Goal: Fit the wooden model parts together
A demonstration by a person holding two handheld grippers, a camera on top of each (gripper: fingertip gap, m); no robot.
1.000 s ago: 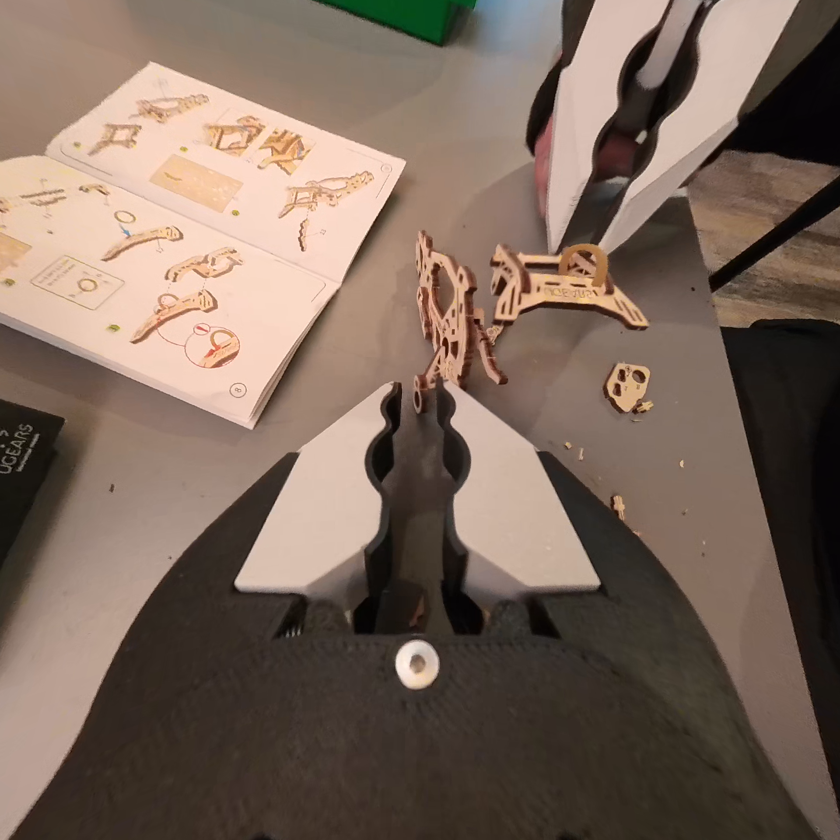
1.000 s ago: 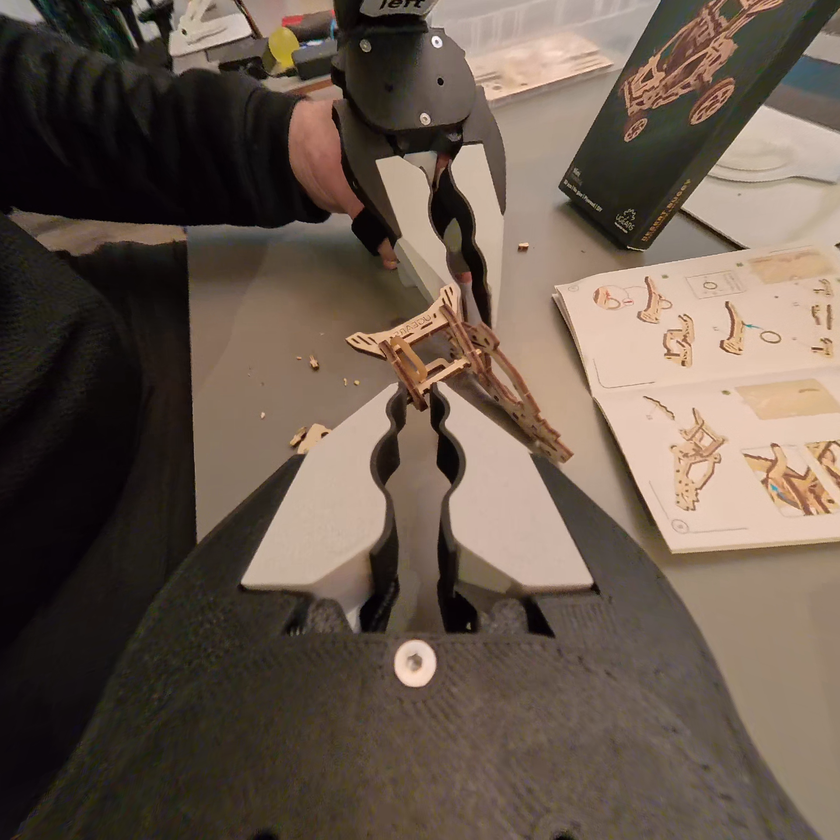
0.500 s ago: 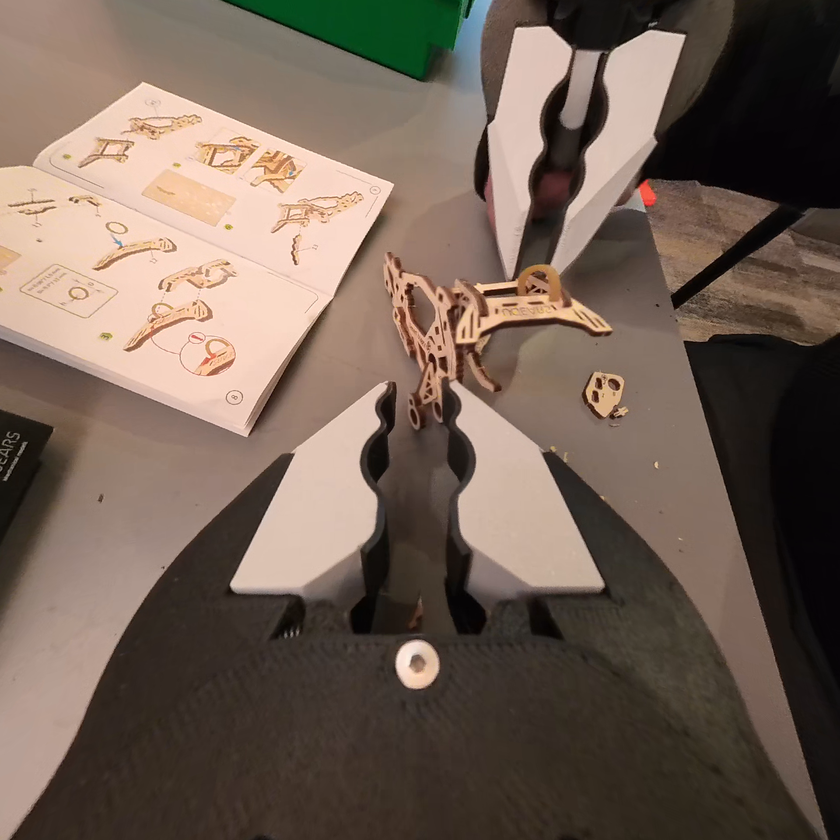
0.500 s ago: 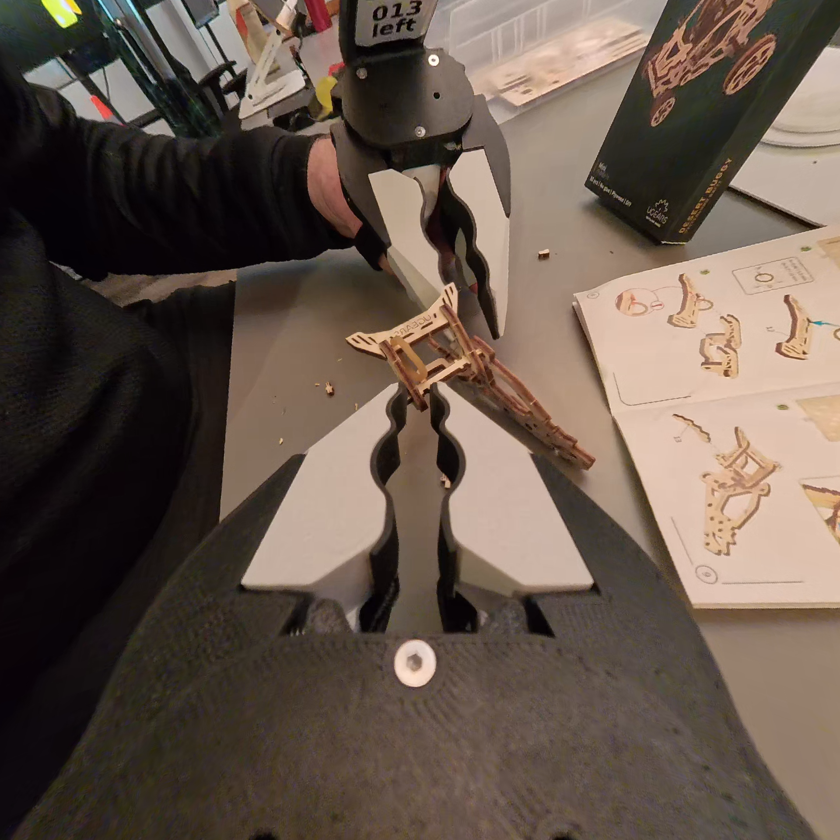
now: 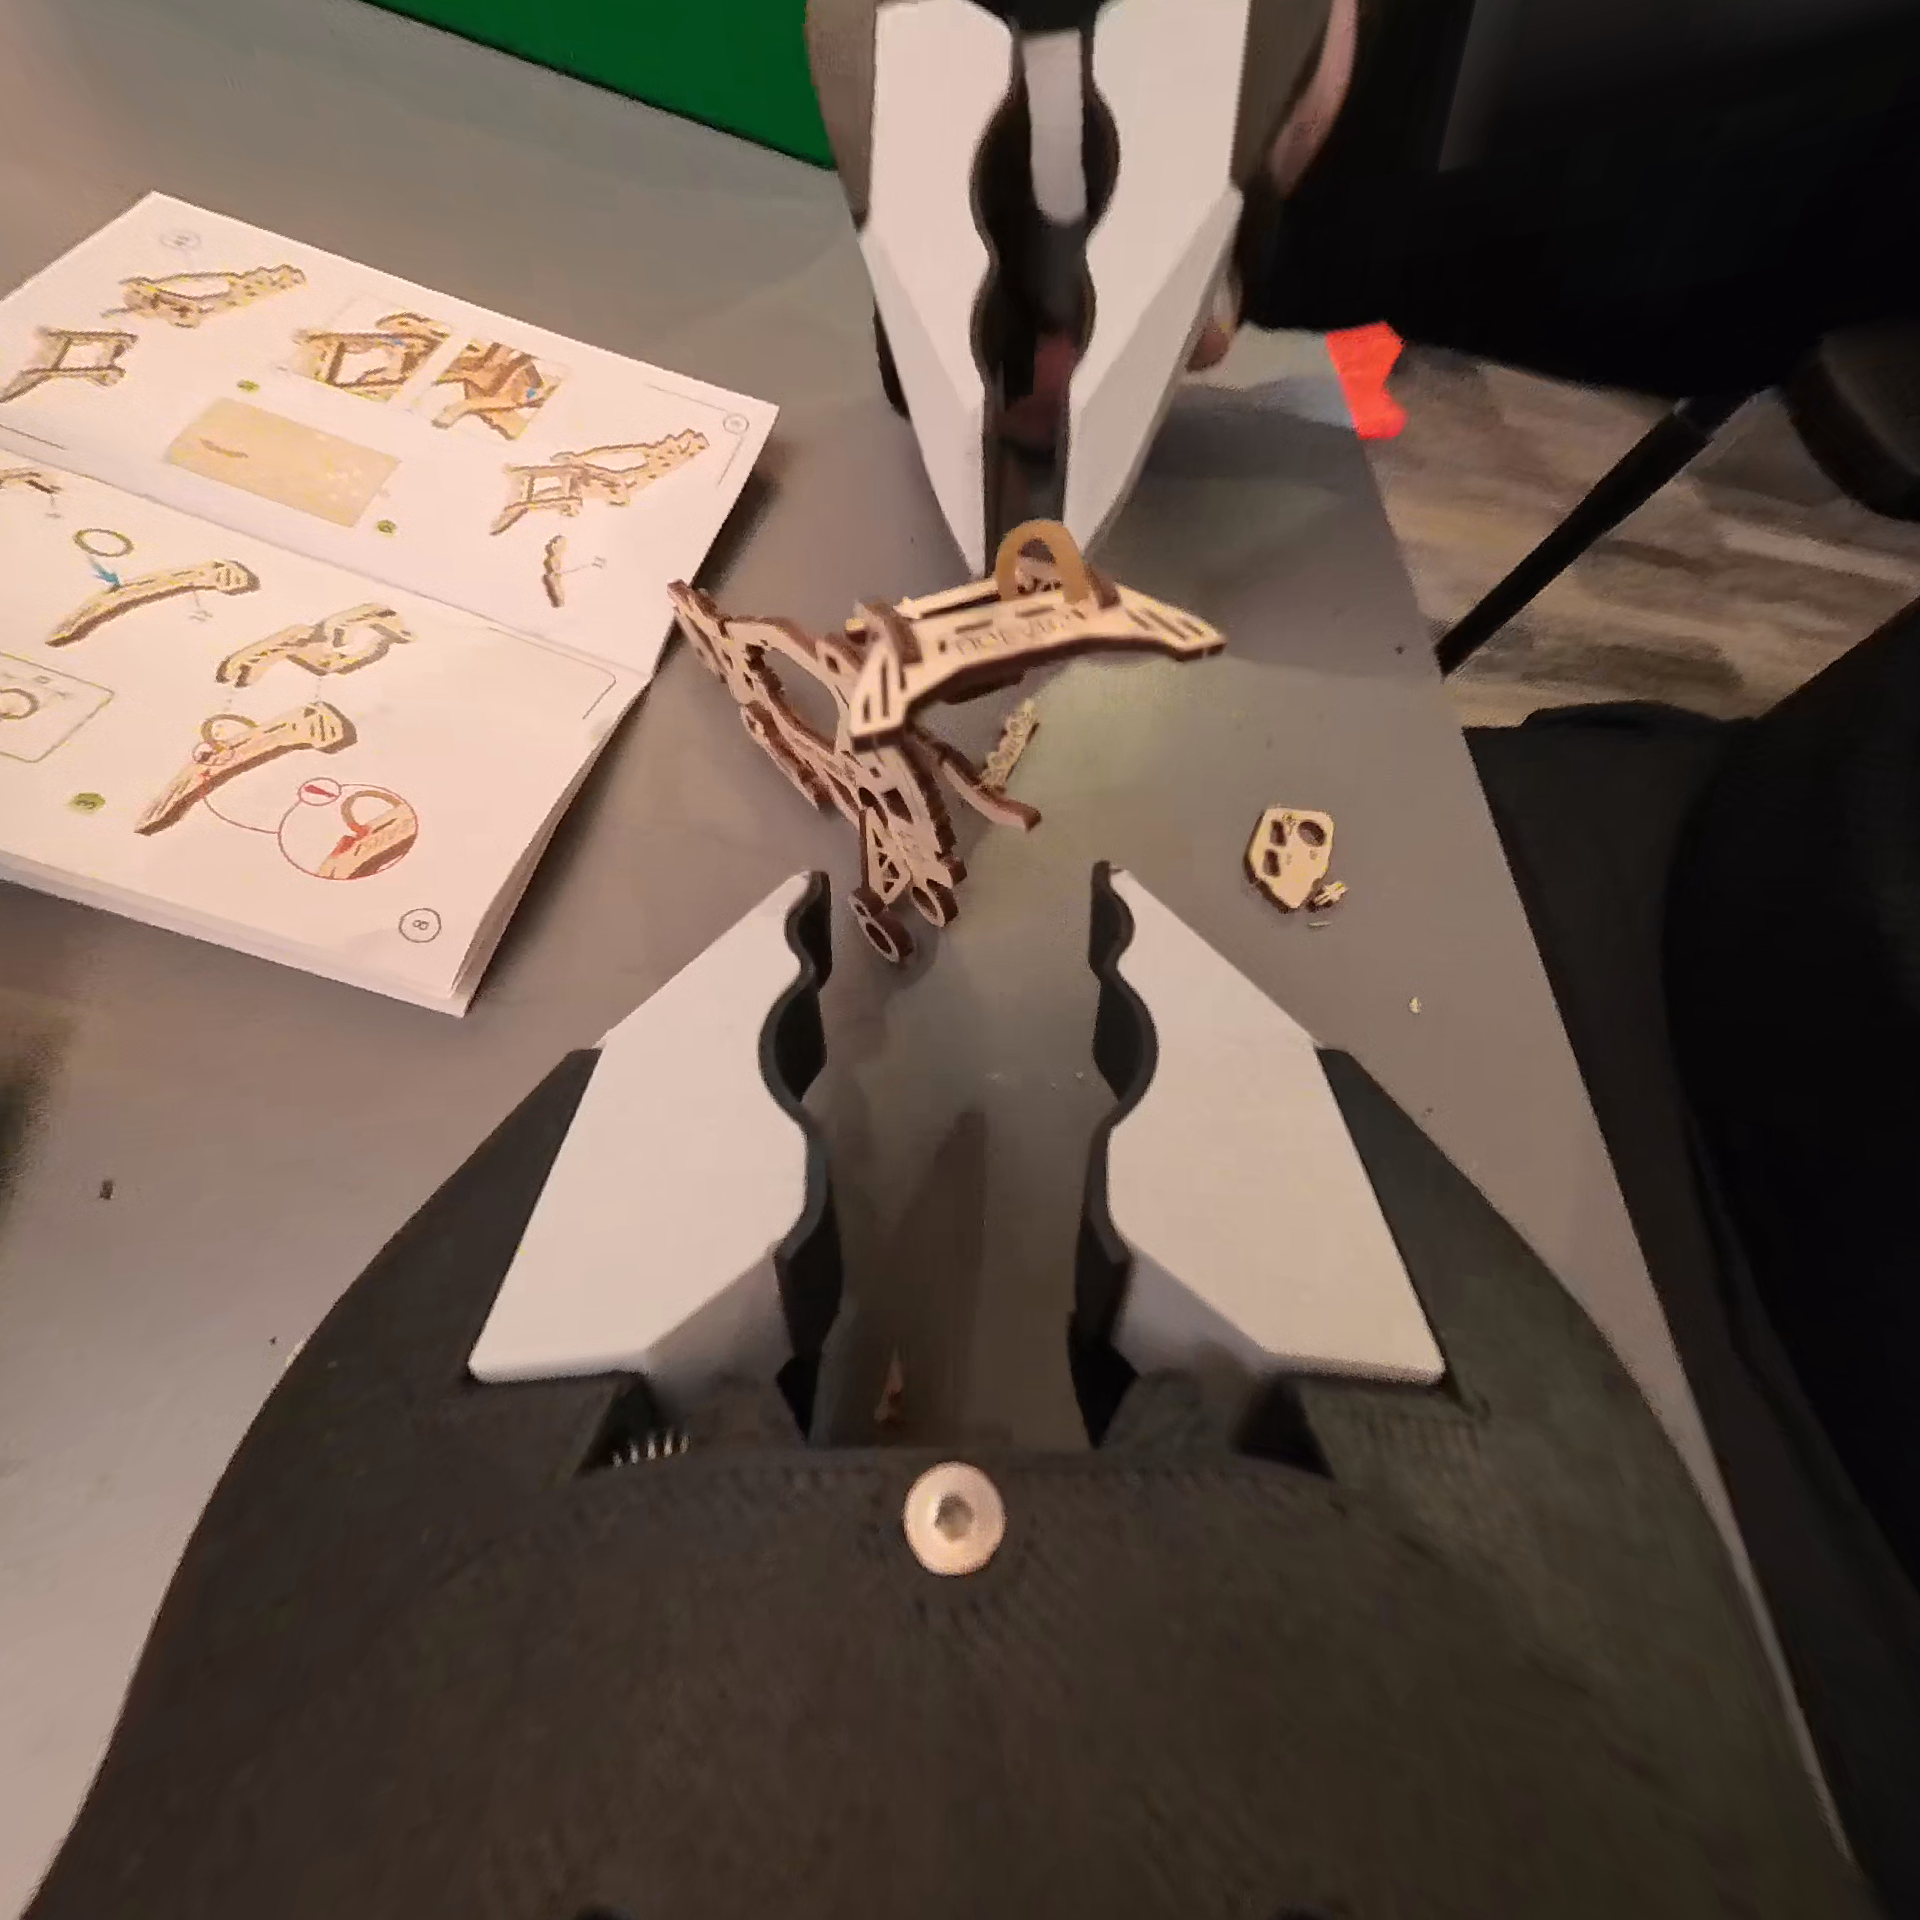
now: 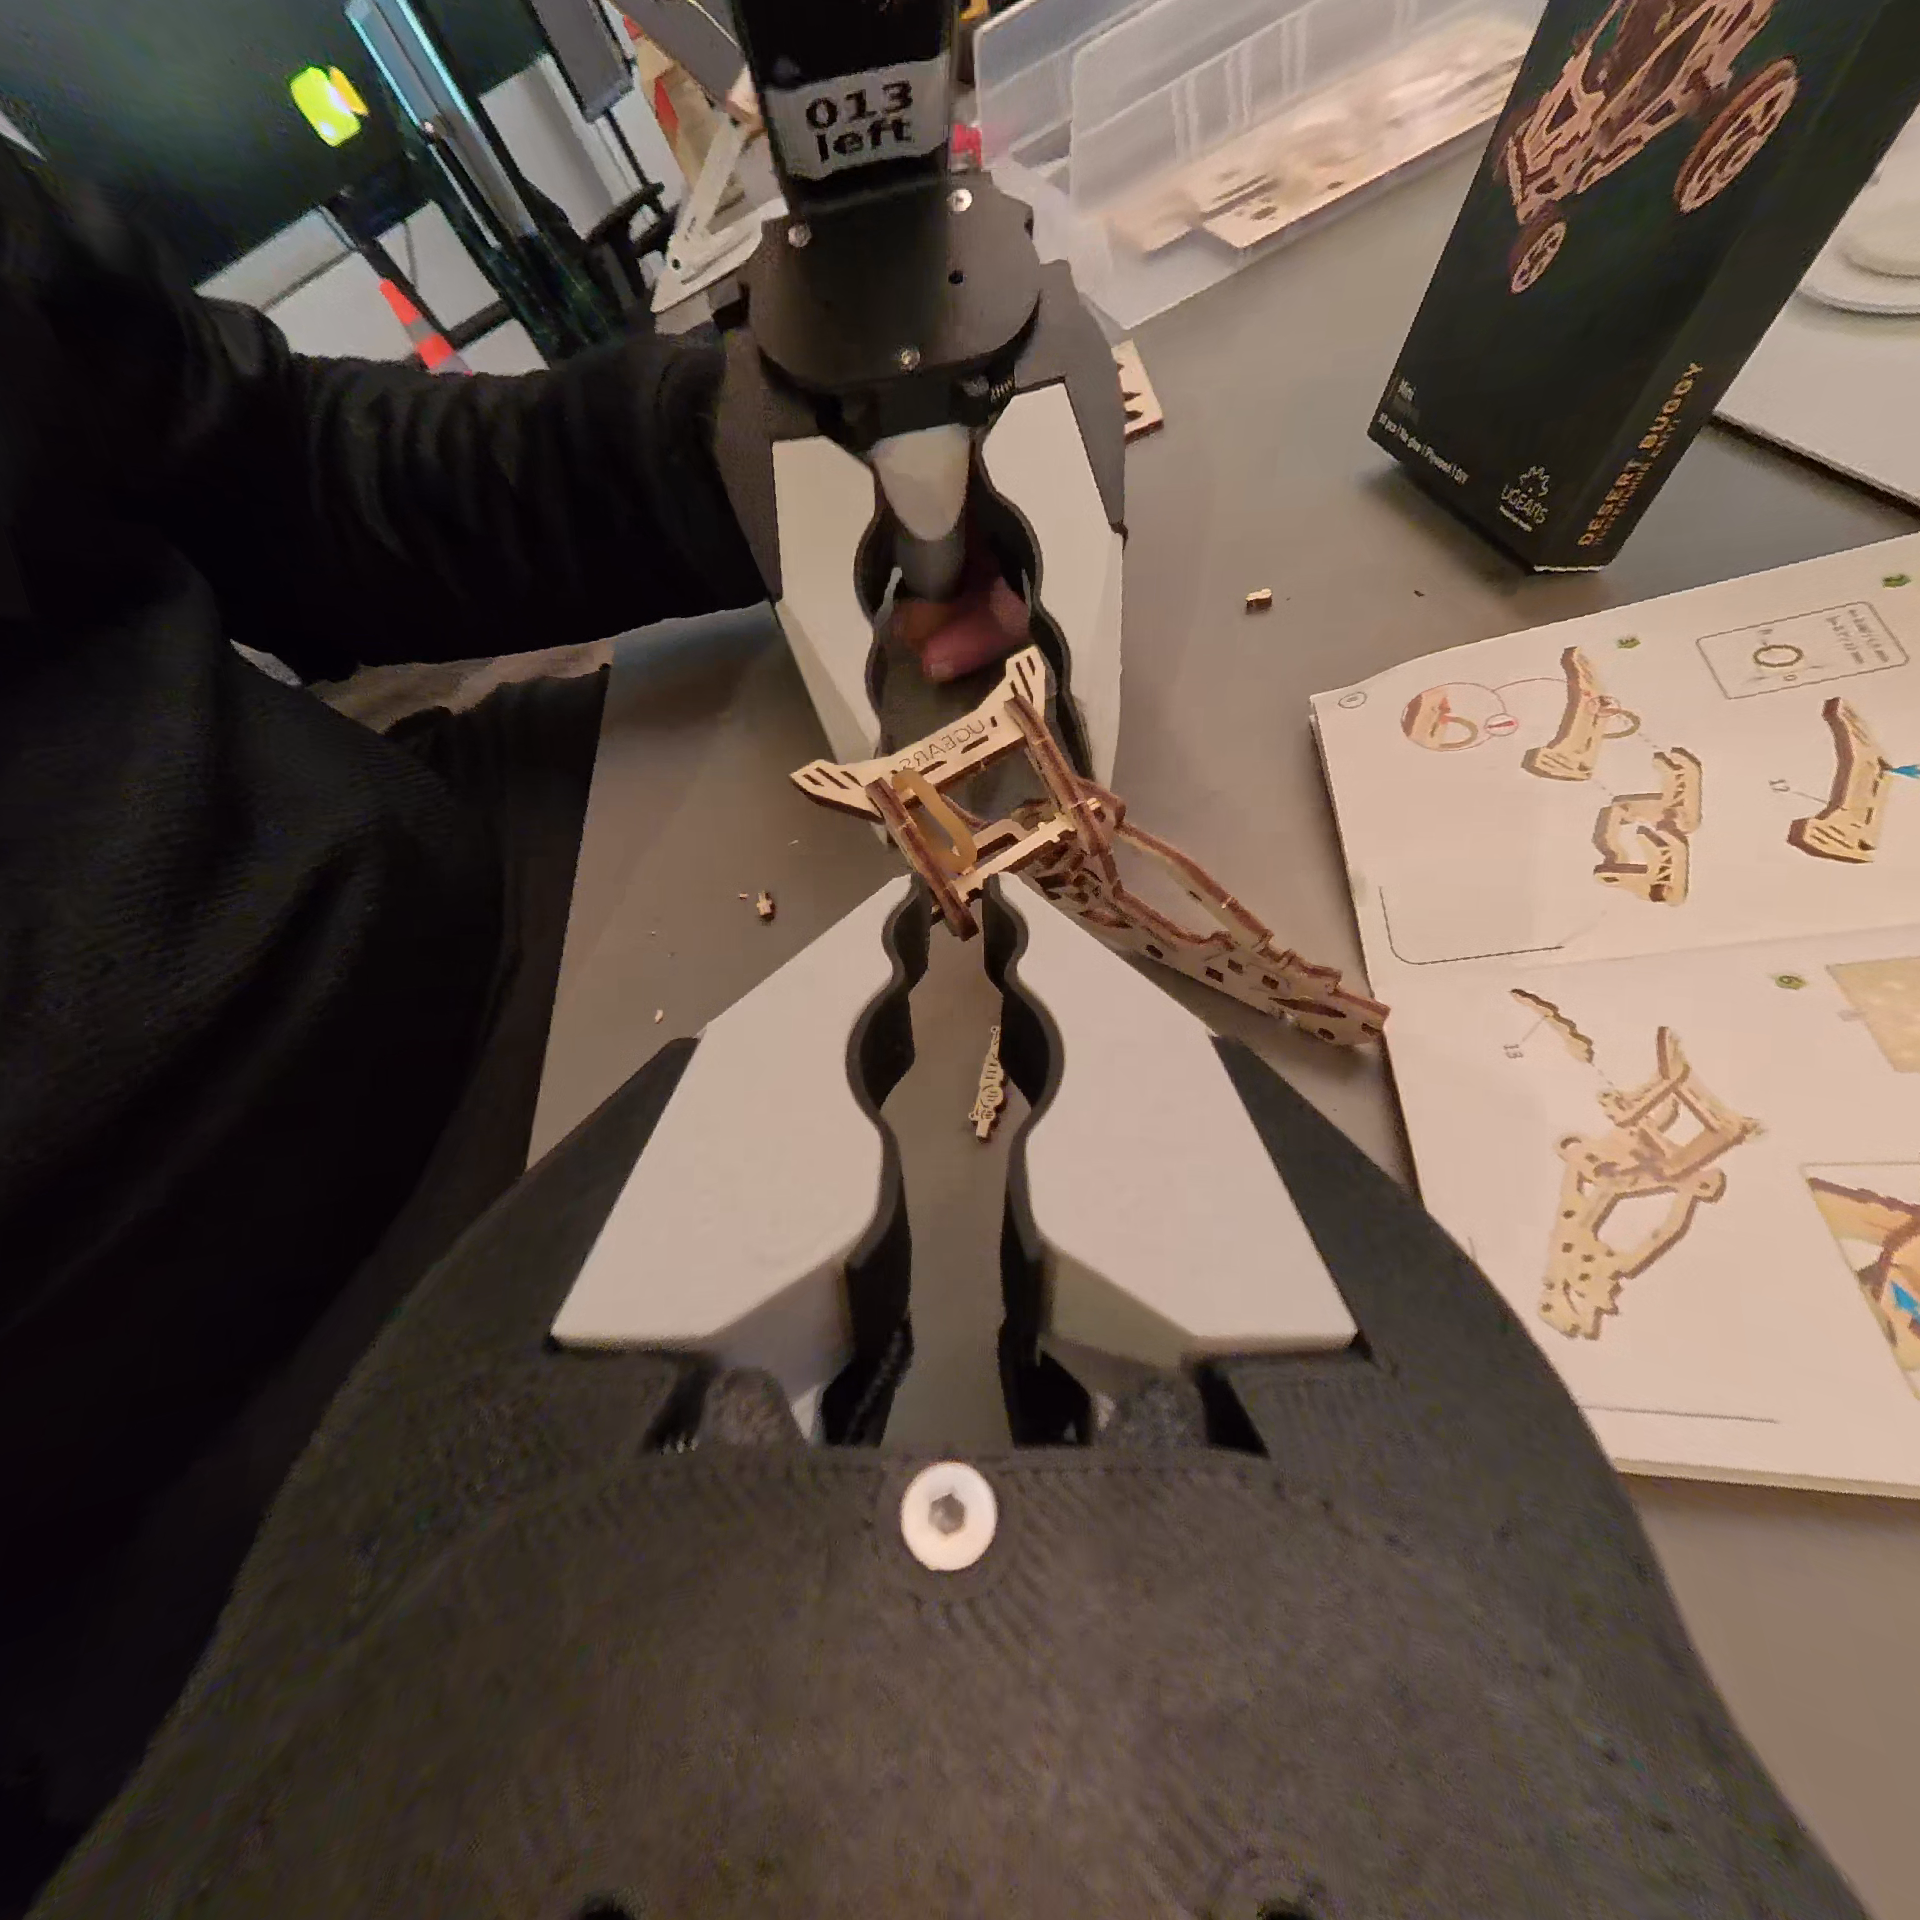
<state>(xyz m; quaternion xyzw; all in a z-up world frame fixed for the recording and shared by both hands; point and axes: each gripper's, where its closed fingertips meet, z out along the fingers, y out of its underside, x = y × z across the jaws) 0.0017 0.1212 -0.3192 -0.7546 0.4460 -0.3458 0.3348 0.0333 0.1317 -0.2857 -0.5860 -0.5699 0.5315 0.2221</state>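
Note:
The wooden model (image 5: 883, 727) is a light laser-cut frame with a crosspiece fitted on one end. In the right wrist view the model (image 6: 1049, 842) slants down to the right, its low end near the booklet. My right gripper (image 6: 956, 896) is shut on the model's looped end and also shows at the top of the left wrist view (image 5: 1023, 540). My left gripper (image 5: 961, 881) is open and empty, its jaws wide apart just short of the model's low end. It faces me in the right wrist view (image 6: 971, 748), behind the crosspiece.
An open instruction booklet (image 5: 312, 582) lies left of the model, also seen in the right wrist view (image 6: 1662, 935). A small loose wooden piece (image 5: 1288, 857) and a thin sliver (image 6: 987, 1086) lie on the grey table (image 5: 260, 1195). A dark box (image 6: 1621, 260) stands behind. Table edge runs along the right. The tips of one gripper are about 5 cm away from the tips of the other. The small loose wooden piece (image 5: 1288, 857) sits 8 cm or so from the ends of my left fingers.
My left gripper has opened and let go of the model's frame end. The frame and crosspiece, apart a second ago, now sit joined. The right gripper still holds the model.

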